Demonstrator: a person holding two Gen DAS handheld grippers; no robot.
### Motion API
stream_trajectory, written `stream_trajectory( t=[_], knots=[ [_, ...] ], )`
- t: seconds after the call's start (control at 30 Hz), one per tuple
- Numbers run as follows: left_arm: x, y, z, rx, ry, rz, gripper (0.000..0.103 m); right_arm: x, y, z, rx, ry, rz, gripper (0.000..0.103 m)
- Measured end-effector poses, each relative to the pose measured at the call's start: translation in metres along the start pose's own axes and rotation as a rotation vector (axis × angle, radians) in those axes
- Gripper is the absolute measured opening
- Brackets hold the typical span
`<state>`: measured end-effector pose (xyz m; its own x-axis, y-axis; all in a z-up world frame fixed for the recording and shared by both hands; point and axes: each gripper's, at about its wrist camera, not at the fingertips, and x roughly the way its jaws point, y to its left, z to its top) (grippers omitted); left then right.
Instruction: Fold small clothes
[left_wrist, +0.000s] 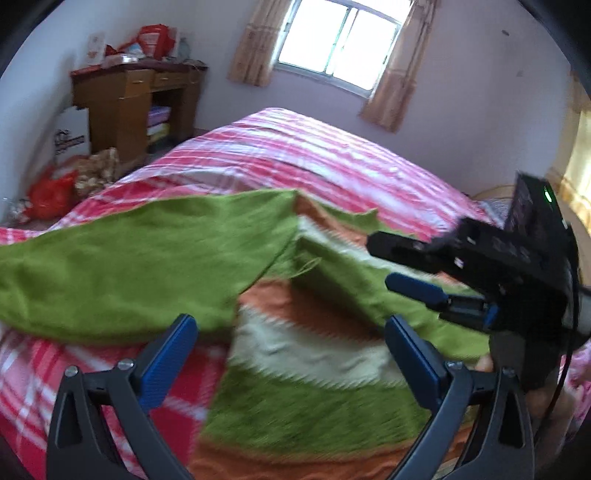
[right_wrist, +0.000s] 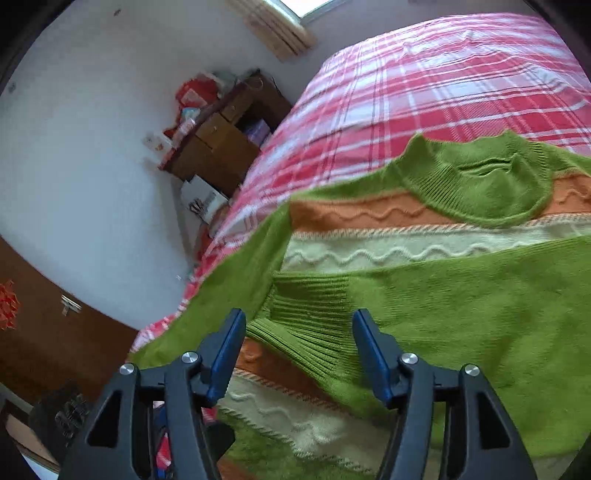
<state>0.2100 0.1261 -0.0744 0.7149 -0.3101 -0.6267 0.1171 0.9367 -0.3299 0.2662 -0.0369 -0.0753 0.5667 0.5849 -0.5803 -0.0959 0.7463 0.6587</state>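
My left gripper (left_wrist: 288, 350) hangs with jaws apart just above the sweater (left_wrist: 314, 398), which lies spread on the bed (left_wrist: 295, 147). My right gripper (right_wrist: 299, 354) is likewise apart over the folded-in cuff (right_wrist: 306, 314). The knit looks soft, light and floppy; I'd pinch it at the ribbed cuff or hem.

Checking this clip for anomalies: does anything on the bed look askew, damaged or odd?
Nothing looks damaged. The green sweater lies half-folded on the plaid bedspread, one sleeve laid across its front, the other sleeve spread sideways. Both views are motion-blurred.
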Motion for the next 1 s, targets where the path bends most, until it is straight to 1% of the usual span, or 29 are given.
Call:
stream_trajectory(
  t=[0.03,0.1,0.17,0.23,0.33,0.37,0.4,0.43,0.5,0.57,0.63,0.67,0.7,0.73,0.77,0.8,0.83,0.87,0.9,0.93,1.0],
  knots=[
    [0.004,-0.004,0.005,-0.006,0.014,-0.038,0.100,-0.005,-0.002,0.000,0.006,-0.015,0.011,0.061],
    [0.009,-0.010,0.009,-0.015,0.032,-0.097,0.089,-0.022,-0.006,-0.004,0.002,-0.062,0.008,0.061],
    [0.020,-0.017,0.014,-0.043,0.065,-0.147,0.084,-0.037,-0.009,-0.010,-0.024,-0.103,-0.026,0.061],
    [0.031,-0.023,0.016,-0.073,0.099,-0.166,0.084,-0.055,-0.014,-0.018,-0.054,-0.148,-0.099,0.061],
    [0.055,-0.029,0.022,-0.126,0.153,-0.163,0.084,-0.083,-0.028,-0.030,-0.061,-0.207,-0.168,0.061],
    [0.063,-0.029,0.025,-0.157,0.170,-0.167,0.084,-0.095,-0.034,-0.035,-0.058,-0.224,-0.188,0.061],
    [0.067,-0.027,0.025,-0.181,0.176,-0.163,0.082,-0.107,-0.042,-0.039,-0.055,-0.241,-0.212,0.061],
    [0.068,-0.027,0.026,-0.200,0.170,-0.152,0.079,-0.118,-0.050,-0.043,-0.052,-0.255,-0.236,0.061],
    [0.070,-0.028,0.027,-0.223,0.148,-0.116,0.069,-0.140,-0.065,-0.052,-0.031,-0.287,-0.289,0.061],
    [0.069,-0.029,0.023,-0.234,0.130,-0.101,0.068,-0.168,-0.085,-0.062,0.013,-0.322,-0.353,0.061],
    [0.071,-0.032,0.020,-0.224,0.116,-0.081,0.067,-0.192,-0.108,-0.070,0.068,-0.348,-0.416,0.061],
    [0.070,-0.035,0.020,-0.204,0.113,-0.056,0.063,-0.202,-0.117,-0.073,0.092,-0.359,-0.437,0.061],
    [0.070,-0.038,0.019,-0.187,0.114,-0.029,0.057,-0.214,-0.128,-0.077,0.116,-0.373,-0.455,0.061],
    [0.070,-0.040,0.018,-0.173,0.115,0.005,0.052,-0.224,-0.138,-0.080,0.135,-0.380,-0.480,0.059],
    [0.070,-0.040,0.018,-0.166,0.113,0.043,0.034,-0.230,-0.147,-0.082,0.147,-0.378,-0.498,0.051],
    [0.072,-0.038,0.018,-0.168,0.109,0.063,0.009,-0.235,-0.152,-0.082,0.158,-0.374,-0.502,0.048],
    [0.074,-0.033,0.019,-0.187,0.110,0.050,0.006,-0.240,-0.158,-0.083,0.174,-0.372,-0.498,0.044],
    [0.073,-0.026,0.018,-0.228,0.111,0.009,0.006,-0.243,-0.161,-0.083,0.181,-0.375,-0.492,0.038],
    [0.071,-0.021,0.019,-0.253,0.101,-0.014,0.005,-0.245,-0.160,-0.081,0.172,-0.377,-0.490,0.035],
    [0.068,-0.019,0.021,-0.257,0.090,-0.014,0.005,-0.245,-0.158,-0.079,0.155,-0.376,-0.491,0.034],
    [0.061,-0.018,0.025,-0.227,0.054,0.018,0.005,-0.242,-0.148,-0.075,0.116,-0.380,-0.488,0.034]
  ],
)
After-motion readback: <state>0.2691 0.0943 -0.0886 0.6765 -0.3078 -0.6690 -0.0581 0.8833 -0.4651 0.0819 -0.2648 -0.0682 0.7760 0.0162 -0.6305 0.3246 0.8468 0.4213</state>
